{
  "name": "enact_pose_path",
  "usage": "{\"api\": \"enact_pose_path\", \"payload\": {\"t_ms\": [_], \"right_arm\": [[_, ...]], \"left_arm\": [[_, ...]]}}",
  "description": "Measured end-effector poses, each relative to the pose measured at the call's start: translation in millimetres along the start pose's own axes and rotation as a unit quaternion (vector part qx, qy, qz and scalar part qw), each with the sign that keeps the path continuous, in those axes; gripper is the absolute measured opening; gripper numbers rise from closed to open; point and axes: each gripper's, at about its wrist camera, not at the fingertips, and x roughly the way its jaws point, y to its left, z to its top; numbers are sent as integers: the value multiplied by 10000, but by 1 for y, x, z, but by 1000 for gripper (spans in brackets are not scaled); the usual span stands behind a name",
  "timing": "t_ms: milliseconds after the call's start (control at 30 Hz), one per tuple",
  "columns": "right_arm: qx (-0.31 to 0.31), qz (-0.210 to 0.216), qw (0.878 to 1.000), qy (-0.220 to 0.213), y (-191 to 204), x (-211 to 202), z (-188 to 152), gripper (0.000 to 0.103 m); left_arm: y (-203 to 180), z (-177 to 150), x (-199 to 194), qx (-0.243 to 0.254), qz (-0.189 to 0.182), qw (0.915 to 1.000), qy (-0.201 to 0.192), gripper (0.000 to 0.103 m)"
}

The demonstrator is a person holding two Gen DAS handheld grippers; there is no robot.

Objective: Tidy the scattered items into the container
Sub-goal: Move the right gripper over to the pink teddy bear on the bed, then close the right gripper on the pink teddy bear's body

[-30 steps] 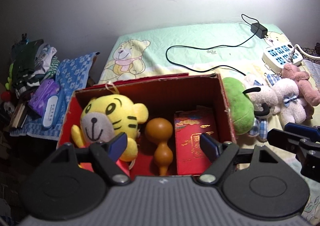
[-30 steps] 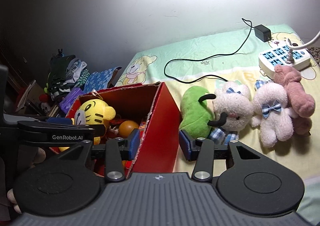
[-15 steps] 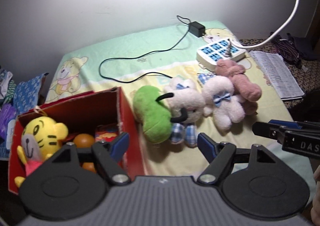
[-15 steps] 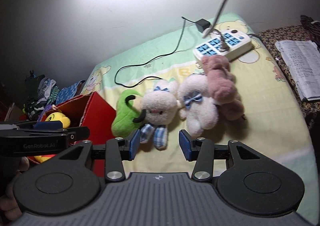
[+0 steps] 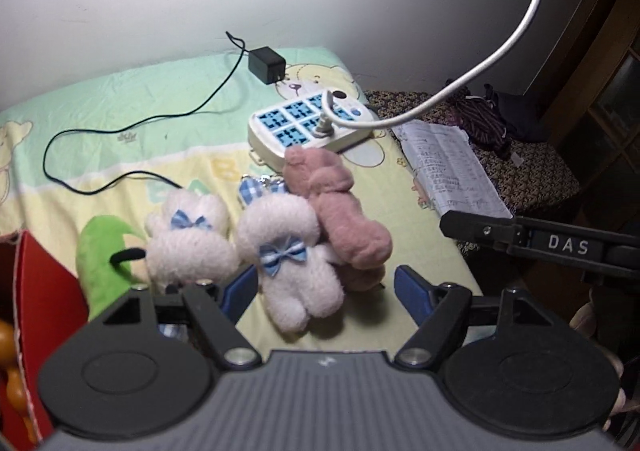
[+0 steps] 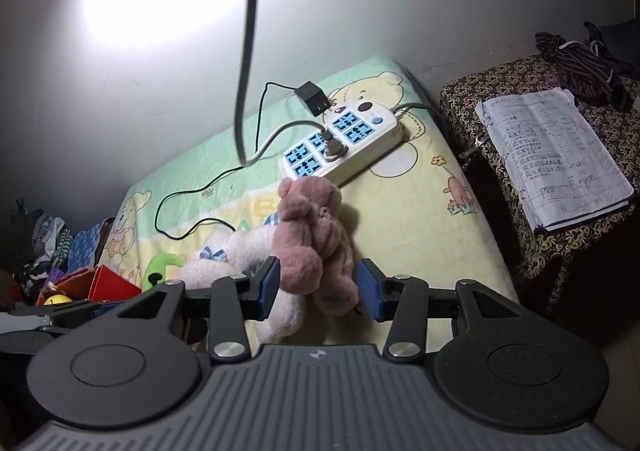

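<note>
Right wrist view — the right claw (image 6: 316, 287), open, straddles the pink plush bear (image 6: 316, 227) for pickup, while the left claw (image 5: 320, 291) — also open — frames the white bear (image 5: 292, 251).

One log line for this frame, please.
left hand-held gripper: open over white teddy | right hand-held gripper: open around pink teddy | red box: left

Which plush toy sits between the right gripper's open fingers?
The pink bear, lying atop the white bears; the right gripper frames it without closing.
</note>
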Motion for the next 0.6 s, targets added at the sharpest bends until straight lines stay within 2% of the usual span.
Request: {"api": "enact_pose_path", "payload": {"t_ms": [133,233,267,333,533,600], "right_arm": [[440,8,9990,33,-28,20,17,44],[664,107,9977,108,-42,35,24,43],[697,134,9974,150,-45,41,25,43],[761,173,9967,240,-51,53,27,43],[1126,570,9905,552,-68,85,27,44],[1251,767,9868,681,-71,96,26,44]], "left_arm": [[-10,16,27,-12,45,10000,38,75],[-16,23,52,79,208,9994,261,56],[-16,26,62,69,159,9990,417,41],[-14,28,78,-36,32,9978,660,40],[-13,31,104,7,230,9966,785,40],[-10,32,111,15,199,9964,820,35]]}}
